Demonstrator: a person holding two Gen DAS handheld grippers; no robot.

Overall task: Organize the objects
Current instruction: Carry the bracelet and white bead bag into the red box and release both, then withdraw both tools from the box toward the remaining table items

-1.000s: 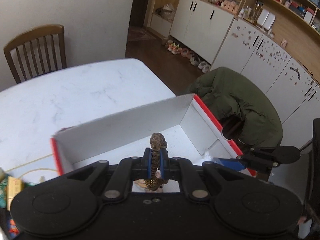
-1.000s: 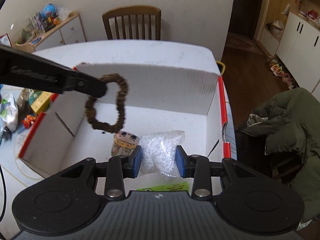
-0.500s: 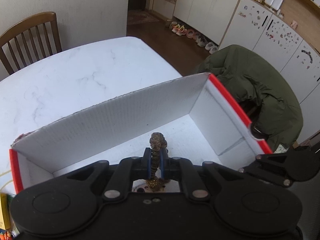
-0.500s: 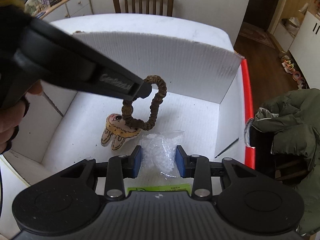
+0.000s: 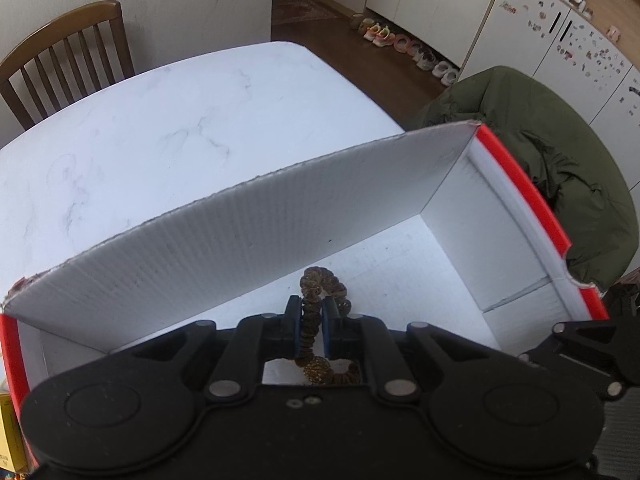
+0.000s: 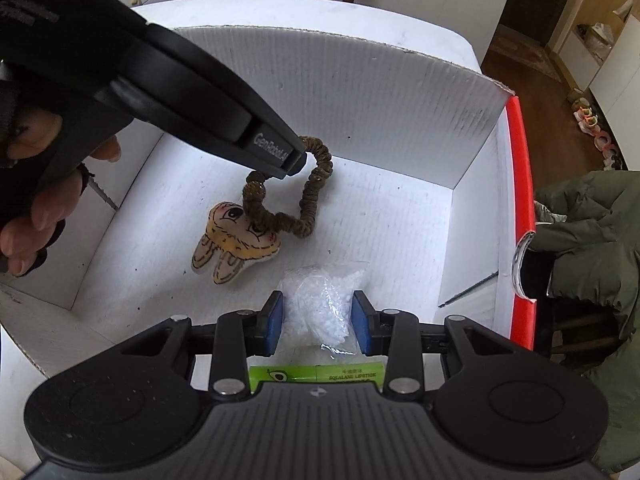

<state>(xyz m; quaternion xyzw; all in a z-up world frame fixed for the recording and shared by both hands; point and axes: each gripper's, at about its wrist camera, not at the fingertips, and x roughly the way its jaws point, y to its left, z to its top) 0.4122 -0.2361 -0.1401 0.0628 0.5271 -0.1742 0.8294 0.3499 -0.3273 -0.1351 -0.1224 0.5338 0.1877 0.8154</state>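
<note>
My left gripper (image 5: 311, 326) is shut on a brown scrunchie (image 5: 318, 294), low inside a white cardboard box (image 5: 248, 236) with red edges. From the right wrist view the scrunchie (image 6: 316, 196) hangs from the left gripper (image 6: 294, 164) and its lower loop touches a tooth-shaped plush (image 6: 234, 244) on the box floor (image 6: 380, 216). My right gripper (image 6: 318, 322) stands open over the box, with a clear bag of white beads (image 6: 320, 304) seen between its fingers below it. A green lipstick package (image 6: 316, 376) lies just under the right gripper.
The box sits on a white marble table (image 5: 160, 120). A wooden chair (image 5: 68, 60) stands at the far side. A green jacket (image 5: 540, 168) hangs over a chair to the right. A person's hand (image 6: 44, 184) holds the left gripper. A yellow packet (image 5: 8, 432) lies left of the box.
The left gripper has come down into the box with the scrunchie, which now reaches the plush. The right gripper has moved forward over the box and stays open.
</note>
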